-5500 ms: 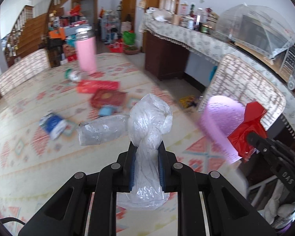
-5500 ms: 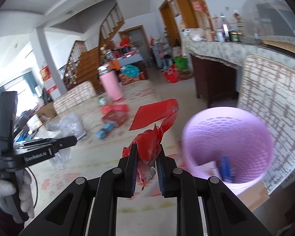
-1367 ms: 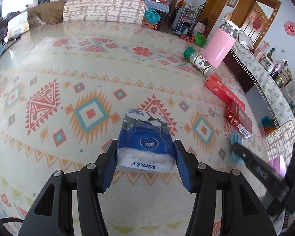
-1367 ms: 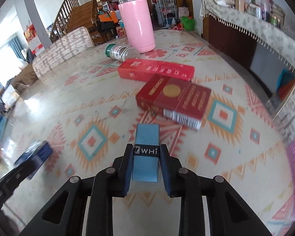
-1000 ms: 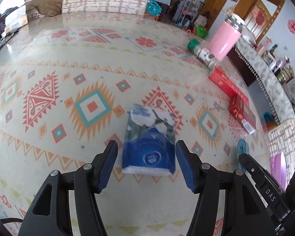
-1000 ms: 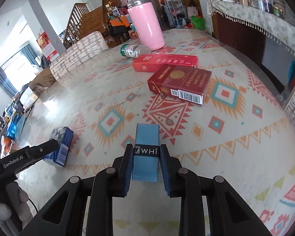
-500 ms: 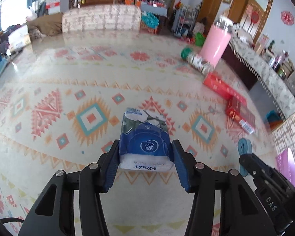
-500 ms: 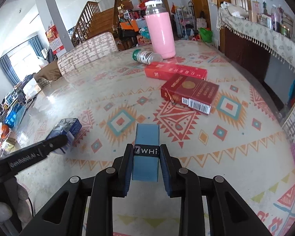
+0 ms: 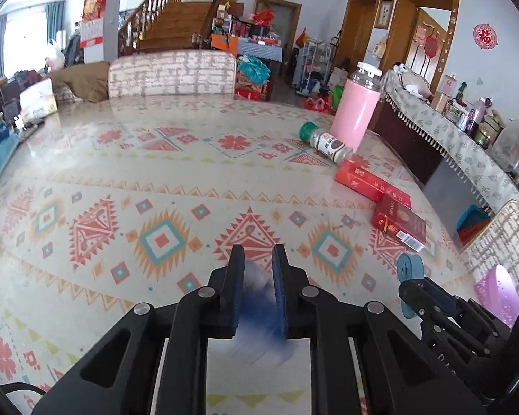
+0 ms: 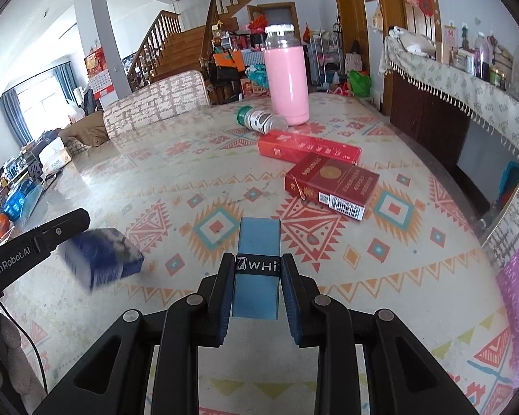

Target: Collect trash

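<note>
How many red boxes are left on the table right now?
2. A long red box lies in front of the tipped spice bottle and pink flask; a darker red box lies just nearer, against it. More could be outside the views.

Lived-in family home: wooden staircase [image 9: 176,24], patterned dining table [image 9: 162,186], cloth-draped sideboard [image 10: 467,93], cluttered shelves beyond.

Bright window daylight, glare on the table [image 9: 128,128], fisheye-bent dark edges, motion-blurred blue packet [image 10: 102,259].
</note>
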{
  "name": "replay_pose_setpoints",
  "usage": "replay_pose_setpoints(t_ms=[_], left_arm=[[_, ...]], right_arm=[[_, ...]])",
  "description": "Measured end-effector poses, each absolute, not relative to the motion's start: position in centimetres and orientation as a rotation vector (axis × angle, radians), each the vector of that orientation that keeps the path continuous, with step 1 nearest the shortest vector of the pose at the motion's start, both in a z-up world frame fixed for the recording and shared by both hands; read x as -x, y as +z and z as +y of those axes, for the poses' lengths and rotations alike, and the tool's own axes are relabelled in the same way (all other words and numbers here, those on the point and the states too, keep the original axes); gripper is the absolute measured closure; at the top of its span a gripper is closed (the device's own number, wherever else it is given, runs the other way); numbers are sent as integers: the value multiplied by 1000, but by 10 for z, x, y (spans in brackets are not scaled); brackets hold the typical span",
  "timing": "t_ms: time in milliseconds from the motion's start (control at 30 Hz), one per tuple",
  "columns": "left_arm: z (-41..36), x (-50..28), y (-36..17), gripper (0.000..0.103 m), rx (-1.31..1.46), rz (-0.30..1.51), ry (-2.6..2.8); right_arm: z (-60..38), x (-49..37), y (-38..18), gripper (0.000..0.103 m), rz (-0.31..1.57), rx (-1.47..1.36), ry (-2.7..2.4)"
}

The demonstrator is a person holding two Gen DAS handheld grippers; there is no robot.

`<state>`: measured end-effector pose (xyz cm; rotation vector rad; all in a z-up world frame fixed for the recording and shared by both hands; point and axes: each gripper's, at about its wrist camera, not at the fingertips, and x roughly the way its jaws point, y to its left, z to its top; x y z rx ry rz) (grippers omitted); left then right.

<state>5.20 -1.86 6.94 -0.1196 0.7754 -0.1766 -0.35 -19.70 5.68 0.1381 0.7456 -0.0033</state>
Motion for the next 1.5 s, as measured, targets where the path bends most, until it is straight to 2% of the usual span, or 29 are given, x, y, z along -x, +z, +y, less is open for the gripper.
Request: replay_pose_setpoints(t_ms=[67, 100, 167, 200, 233, 300, 400, 600, 767, 900, 967, 1000, 1067, 1500], left_arm=[[-14, -57, 66, 87, 141, 800, -183], [-10, -60, 63, 83, 158, 816, -186], [-5, -66, 58, 67, 181, 840, -179], [-3, -69, 55, 55, 188, 854, -174], [-1, -70, 54, 51, 195, 860, -170], [0, -71, 50, 49, 202, 871, -164], [-11, -76, 42, 31, 126, 920, -184], [-35, -75, 28, 30, -144, 992, -174], [-18, -70, 16, 30, -138, 1064, -164], [-14, -66, 14, 30, -143, 1053, -154], [-15, -62, 14, 42, -128, 1030, -171], [-16, -59, 14, 51, -113, 1022, -191], [-19, -53, 16, 52, -120, 1010, -158], [-15, 32, 87, 52, -14, 817, -183]], right_arm=[[-195, 3, 56, 75, 748, -128, -5], [-195, 2, 55, 75, 753, -125, -6], [-196, 1, 54, 75, 758, -127, -8], [-197, 1, 53, 75, 758, -128, -12], [-198, 0, 53, 75, 758, -130, -13], [-199, -1, 53, 75, 761, -136, -12], [-200, -1, 52, 75, 769, -144, -5], [-207, -6, 50, 75, 784, -176, 0], [-218, -13, 46, 75, 815, -228, 6], [-225, -14, 45, 75, 826, -277, 18], [-225, -13, 46, 75, 823, -279, 17], [-224, -13, 46, 75, 820, -280, 19], [-223, -11, 48, 75, 810, -275, 21], [-217, 4, 67, 75, 710, -265, 59]])
